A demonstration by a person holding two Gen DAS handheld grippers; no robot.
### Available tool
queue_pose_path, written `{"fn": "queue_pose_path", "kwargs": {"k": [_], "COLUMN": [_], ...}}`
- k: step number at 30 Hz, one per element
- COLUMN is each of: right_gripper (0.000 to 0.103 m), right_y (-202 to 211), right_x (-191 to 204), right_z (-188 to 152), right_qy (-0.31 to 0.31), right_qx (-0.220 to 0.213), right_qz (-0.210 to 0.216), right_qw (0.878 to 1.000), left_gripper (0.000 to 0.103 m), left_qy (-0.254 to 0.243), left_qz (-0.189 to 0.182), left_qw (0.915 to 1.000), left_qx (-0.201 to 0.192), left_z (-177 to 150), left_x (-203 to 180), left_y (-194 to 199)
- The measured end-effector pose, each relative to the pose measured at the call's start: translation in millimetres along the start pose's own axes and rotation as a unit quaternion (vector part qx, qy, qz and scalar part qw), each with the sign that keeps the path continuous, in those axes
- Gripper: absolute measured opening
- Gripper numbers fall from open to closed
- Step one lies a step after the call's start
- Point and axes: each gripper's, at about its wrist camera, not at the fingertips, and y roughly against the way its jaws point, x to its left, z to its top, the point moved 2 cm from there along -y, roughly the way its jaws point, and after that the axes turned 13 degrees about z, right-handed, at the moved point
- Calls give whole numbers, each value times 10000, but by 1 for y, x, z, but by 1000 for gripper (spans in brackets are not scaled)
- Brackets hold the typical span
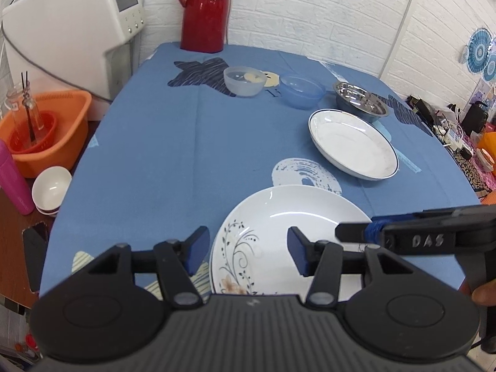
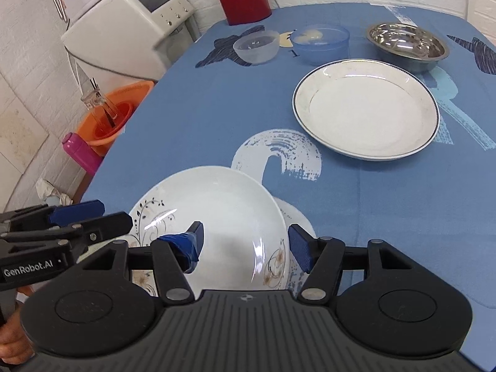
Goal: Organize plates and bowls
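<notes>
Landmark: floral plate (image 2: pixel 217 226), white with a black vine and flower print, at the near edge of the blue tablecloth (image 1: pixel 173 155).

My left gripper (image 1: pixel 245 252) hangs over the plate's left rim, fingers spread wide, nothing between the pads.

My right gripper (image 2: pixel 245 249) sits over the plate's right side, fingers likewise wide apart and empty; the left finger (image 2: pixel 186 245) is wrapped in blue tape. In the right wrist view a second white rim shows beneath the floral plate; I cannot tell whether it is a separate plate.

Beyond the floral plate, to its right: blue-rimmed plate (image 2: pixel 365 108), apart from it. Behind that, a steel bowl (image 2: pixel 407 46). Left of the steel bowl, a blue plastic bowl (image 2: pixel 321 43), then a clear plastic bowl (image 2: pixel 255 45). A red thermos (image 1: pixel 203 9) stands at the far edge.
</notes>
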Motion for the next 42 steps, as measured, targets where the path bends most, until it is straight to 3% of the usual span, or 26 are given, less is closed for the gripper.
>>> {"fn": "queue_pose_path", "kwargs": {"k": [5, 12, 19, 24, 29, 37, 39, 41, 42], "right_gripper": [45, 46, 48, 48, 51, 57, 58, 47, 43], "right_y": [27, 59, 34, -1, -24, -25, -26, -24, -24], "right_x": [-19, -79, -138, -165, -166, -165, -165, -162, -161], "right_z": [17, 49, 97, 119, 117, 113, 115, 113, 112], "right_qy": [-54, -406, -763, -825, -570, -299, -303, -275, -208], "right_qx": [-309, -459, -308, -4, 297, 258, 341, 205, 184], "right_qz": [-142, -859, -1157, -1257, -1090, -1506, -1465, -1116, -1140], "right_qw": [9994, 9944, 9899, 9886, 9920, 9878, 9882, 9932, 9931], "left_gripper": [53, 56, 58, 58, 58, 48, 32, 16, 14], "left_qy": [60, 137, 17, -209, -349, -453, -446, -362, -243], "left_qz": [-77, -549, -967, -888, -849, -806, -703, -764, -812], "left_qw": [10000, 9978, 9909, 9888, 9866, 9871, 9883, 9876, 9867], "left_qx": [13, 360, 932, 1180, 1352, 1310, 1279, 1321, 1385], "left_z": [11, 52, 108, 128, 130, 131, 130, 130, 129], "left_x": [2, -18, -71, -106, -122, -130, -129, -126, -124], "left_y": [-3, -36, -109, -156, -183, -192, -191, -191, -192]}}
